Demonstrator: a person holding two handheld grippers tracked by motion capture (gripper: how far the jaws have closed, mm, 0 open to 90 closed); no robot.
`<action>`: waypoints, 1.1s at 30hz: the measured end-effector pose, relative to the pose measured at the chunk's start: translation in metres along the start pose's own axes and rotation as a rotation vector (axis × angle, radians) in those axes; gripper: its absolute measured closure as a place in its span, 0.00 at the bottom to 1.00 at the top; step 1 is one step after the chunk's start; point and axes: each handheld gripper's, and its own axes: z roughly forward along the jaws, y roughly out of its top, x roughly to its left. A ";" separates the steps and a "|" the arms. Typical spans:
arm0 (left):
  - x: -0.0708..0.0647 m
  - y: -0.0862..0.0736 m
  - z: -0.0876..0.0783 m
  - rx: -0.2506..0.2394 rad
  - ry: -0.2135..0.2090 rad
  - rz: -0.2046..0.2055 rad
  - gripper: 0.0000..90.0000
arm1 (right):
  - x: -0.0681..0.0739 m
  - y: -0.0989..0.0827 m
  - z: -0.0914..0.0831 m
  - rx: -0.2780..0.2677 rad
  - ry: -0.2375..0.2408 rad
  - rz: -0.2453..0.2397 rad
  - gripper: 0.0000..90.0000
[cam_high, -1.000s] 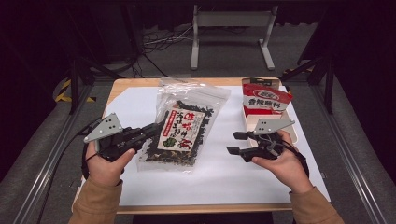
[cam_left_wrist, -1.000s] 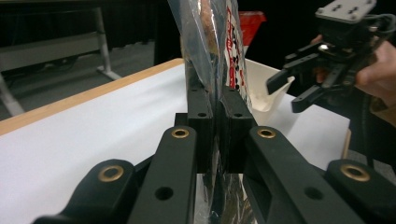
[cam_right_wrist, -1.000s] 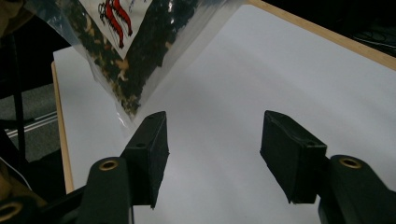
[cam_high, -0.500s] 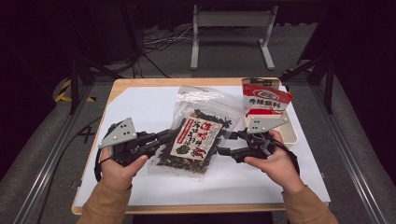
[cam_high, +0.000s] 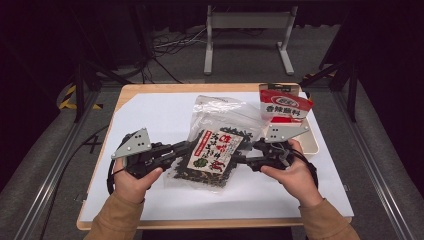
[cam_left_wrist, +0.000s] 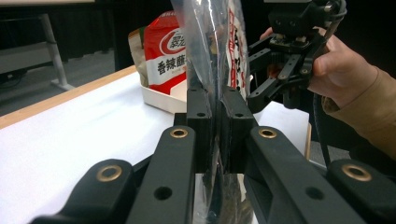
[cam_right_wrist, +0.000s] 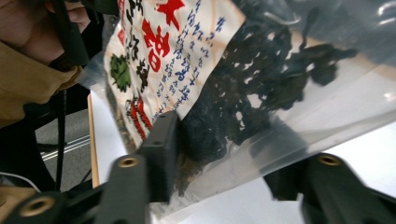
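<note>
Clear crinkly plastic bag (cam_high: 215, 150) of dark dried flakes, printed paper label, held just above the white-covered table (cam_high: 150, 115). Left gripper (cam_left_wrist: 215, 116) jaws clamped flat on its edge; right gripper (cam_high: 248, 156) jaws spread around the opposite edge.

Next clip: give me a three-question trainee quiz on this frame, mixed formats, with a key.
1. True or false: the left gripper has its jaws shut on the clear seaweed bag.
2. Multiple choice: the red snack packet stands in
A. a white tray
B. a blue bucket
C. the person's lap
3. Fill in: the right gripper meets the bag at its ____ edge, as the high view shows it.

Key: 1 true. 2 A. 3 right; its jaws straddle the bag, and whether they have shut cannot be told.
</note>
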 end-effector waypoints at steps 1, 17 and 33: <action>0.000 0.000 0.000 0.000 0.000 0.000 0.93 | 0.000 0.000 0.000 0.000 0.000 0.000 0.66; 0.015 -0.006 -0.001 -0.011 -0.002 -0.041 0.86 | 0.006 0.011 -0.014 -0.018 0.085 -0.042 0.88; 0.027 -0.010 -0.003 0.073 0.056 -0.060 0.54 | 0.008 0.026 -0.048 -0.004 -0.010 -0.092 0.89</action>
